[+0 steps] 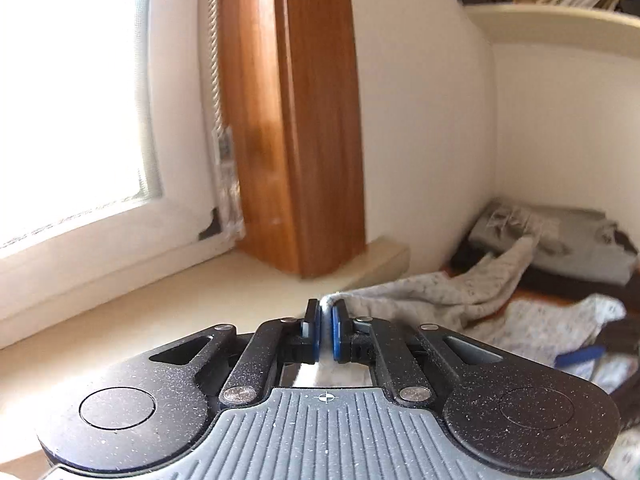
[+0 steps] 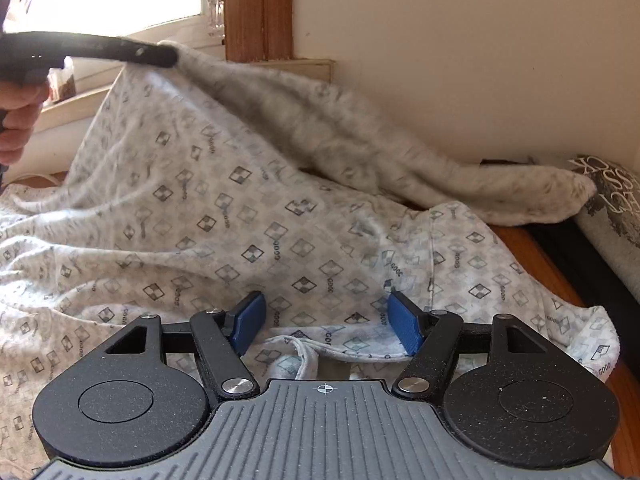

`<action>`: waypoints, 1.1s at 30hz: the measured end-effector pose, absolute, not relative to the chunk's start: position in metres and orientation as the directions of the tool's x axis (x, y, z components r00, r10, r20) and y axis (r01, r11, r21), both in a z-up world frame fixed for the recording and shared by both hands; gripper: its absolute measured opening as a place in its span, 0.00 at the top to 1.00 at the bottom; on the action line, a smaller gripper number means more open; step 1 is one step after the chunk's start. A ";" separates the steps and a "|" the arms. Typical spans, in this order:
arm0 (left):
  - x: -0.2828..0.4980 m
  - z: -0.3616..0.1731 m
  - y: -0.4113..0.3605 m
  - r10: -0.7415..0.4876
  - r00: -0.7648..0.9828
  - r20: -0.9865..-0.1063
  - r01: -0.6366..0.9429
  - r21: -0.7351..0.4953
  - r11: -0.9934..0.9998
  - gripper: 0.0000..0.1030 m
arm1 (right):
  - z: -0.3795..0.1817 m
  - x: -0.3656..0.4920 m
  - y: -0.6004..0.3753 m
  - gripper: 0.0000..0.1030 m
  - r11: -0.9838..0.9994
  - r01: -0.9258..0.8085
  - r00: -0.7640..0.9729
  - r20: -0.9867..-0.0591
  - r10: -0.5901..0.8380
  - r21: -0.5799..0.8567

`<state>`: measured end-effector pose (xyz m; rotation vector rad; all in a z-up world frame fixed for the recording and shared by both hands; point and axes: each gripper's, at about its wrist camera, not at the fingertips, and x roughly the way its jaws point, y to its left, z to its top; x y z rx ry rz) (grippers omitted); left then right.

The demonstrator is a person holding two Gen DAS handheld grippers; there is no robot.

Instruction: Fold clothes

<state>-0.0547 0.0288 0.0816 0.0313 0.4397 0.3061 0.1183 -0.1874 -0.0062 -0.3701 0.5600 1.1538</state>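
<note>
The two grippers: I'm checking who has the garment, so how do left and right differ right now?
The left gripper has its jaws nearly together, pinching an edge of the patterned garment; the right gripper stands wide with cloth lying loose between its pads. The left holds its edge lifted up by the window sill; the right sits low over the spread part. Both have blue pads and black linkages.

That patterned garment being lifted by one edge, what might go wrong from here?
The left gripper pinches only a thin edge of the patterned garment, so the cloth might slip free. The right gripper has its fingers open over the hem and holds nothing, so that side could drag or bunch. The lifted sleeve lies toward the folded grey garment and could disturb it.
</note>
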 end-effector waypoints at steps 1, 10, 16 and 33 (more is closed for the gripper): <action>-0.057 0.078 0.029 0.305 0.847 -0.435 -0.291 0.102 0.951 0.86 | -0.006 0.118 -0.188 0.35 0.369 -0.929 0.293 -0.592 0.751 0.008; -0.065 0.068 0.016 0.267 0.853 -0.448 -0.246 0.106 0.963 0.46 | -0.005 0.120 -0.187 0.34 0.371 -0.929 0.295 -0.593 0.749 0.006; -0.029 0.064 -0.006 0.196 0.861 -0.470 -0.167 0.103 0.981 0.30 | -0.005 0.121 -0.187 0.34 0.372 -0.928 0.292 -0.593 0.750 0.013; 0.165 0.027 -0.083 -0.061 0.785 -0.616 0.090 0.017 0.996 0.30 | -0.005 0.123 -0.191 0.34 0.371 -0.928 0.287 -0.591 0.754 0.022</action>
